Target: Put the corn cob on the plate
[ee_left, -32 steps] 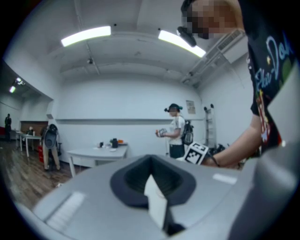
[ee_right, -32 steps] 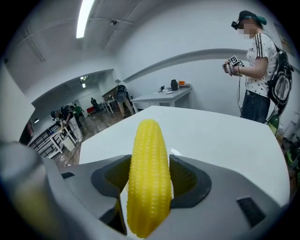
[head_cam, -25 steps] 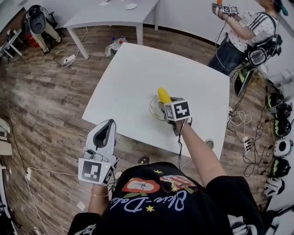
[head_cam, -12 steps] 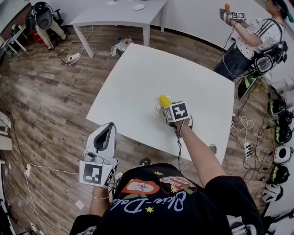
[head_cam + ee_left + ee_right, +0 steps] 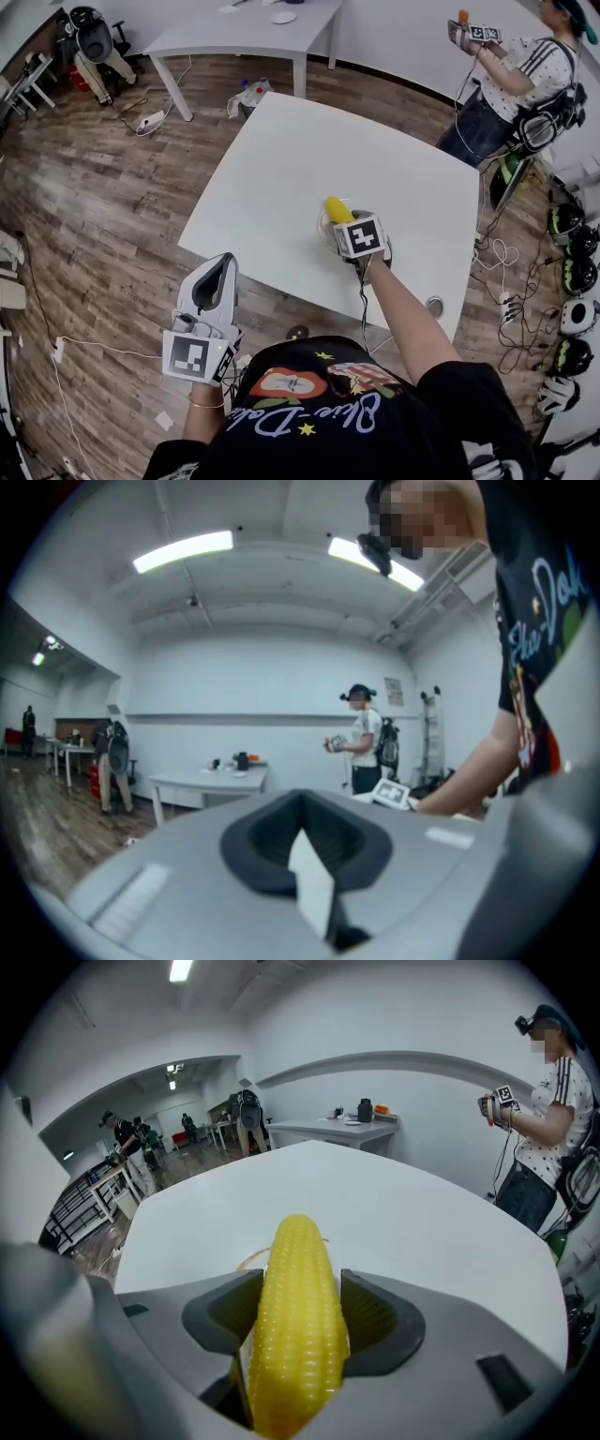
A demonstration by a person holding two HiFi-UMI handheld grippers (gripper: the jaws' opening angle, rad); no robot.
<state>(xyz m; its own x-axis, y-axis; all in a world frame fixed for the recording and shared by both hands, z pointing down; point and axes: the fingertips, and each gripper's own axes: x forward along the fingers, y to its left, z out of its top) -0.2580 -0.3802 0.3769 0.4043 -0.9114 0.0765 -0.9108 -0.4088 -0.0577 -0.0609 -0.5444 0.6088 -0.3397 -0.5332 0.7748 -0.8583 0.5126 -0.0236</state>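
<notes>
The yellow corn cob (image 5: 336, 210) is clamped between the jaws of my right gripper (image 5: 343, 223), tip pointing away from me. It hangs just over a small pale plate (image 5: 322, 228) near the front edge of the white table (image 5: 281, 159). In the right gripper view the corn cob (image 5: 298, 1316) fills the gap between the grey jaws of the right gripper (image 5: 298, 1288), and a thin piece of the plate's rim (image 5: 246, 1260) shows behind it. My left gripper (image 5: 220, 261) is held off the table over the floor, shut and with nothing in it. In its own view the left gripper (image 5: 305, 855) points out into the room.
A second person (image 5: 511, 70) stands past the table's far right corner holding grippers. Another white table (image 5: 244, 28) stands at the back. Helmets (image 5: 574, 230) and cables lie along the right wall. A bag (image 5: 246, 94) lies on the wooden floor.
My right gripper has drawn slightly toward me and dipped with the corn cob, which now hangs lower over the plate. The left gripper has hardly moved.
</notes>
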